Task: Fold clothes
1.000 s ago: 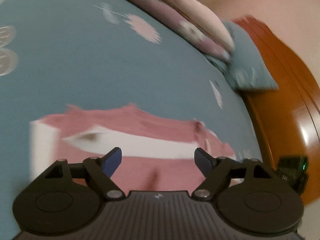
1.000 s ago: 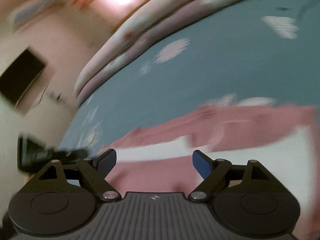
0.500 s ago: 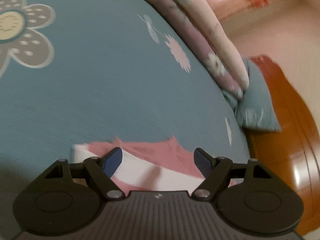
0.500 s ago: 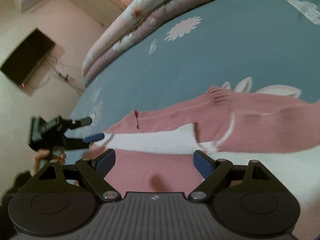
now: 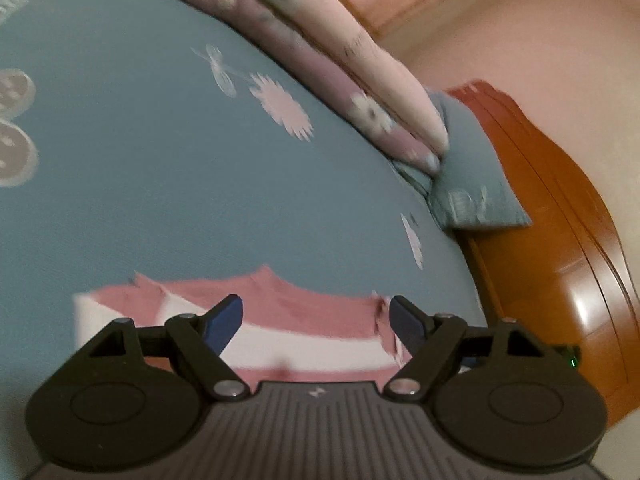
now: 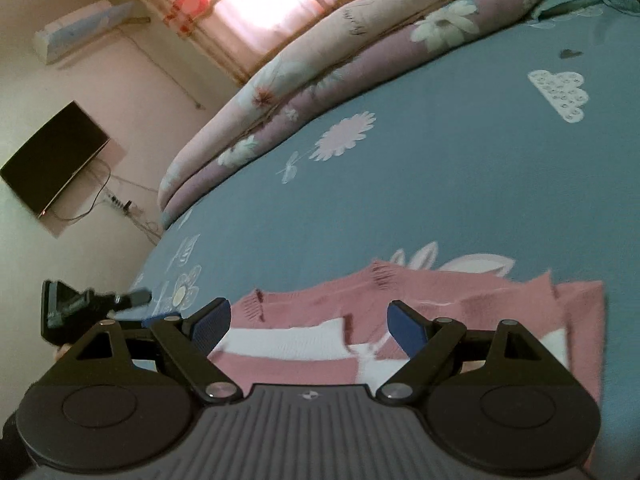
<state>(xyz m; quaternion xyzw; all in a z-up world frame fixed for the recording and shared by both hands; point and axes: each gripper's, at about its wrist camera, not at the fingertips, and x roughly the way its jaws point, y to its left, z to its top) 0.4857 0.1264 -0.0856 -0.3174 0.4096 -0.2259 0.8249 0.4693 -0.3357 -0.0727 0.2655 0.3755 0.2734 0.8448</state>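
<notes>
A pink sweater with white stripes (image 5: 304, 316) lies flat on the blue flowered bedsheet (image 5: 160, 184), just ahead of both grippers. My left gripper (image 5: 316, 322) hovers over its near part, jaws wide apart and empty. In the right wrist view the same sweater (image 6: 320, 312) spreads from centre to right, partly folded, its collar toward the far side. My right gripper (image 6: 310, 322) is open above it, with nothing between the blue pads. The left gripper (image 6: 92, 304) shows at the left edge of that view, held by a hand.
A rolled pink and lilac floral quilt (image 6: 340, 60) runs along the far side of the bed. A blue pillow (image 5: 472, 176) leans on the orange wooden headboard (image 5: 560, 240). A dark wall screen (image 6: 52, 160) and a curtained window (image 6: 260, 8) are beyond.
Both views shifted with motion blur. The left view first swung until little of the sweater showed, then more came back. In the right view the sweater's collar and right edge came into sight. Jaws stayed wide.
</notes>
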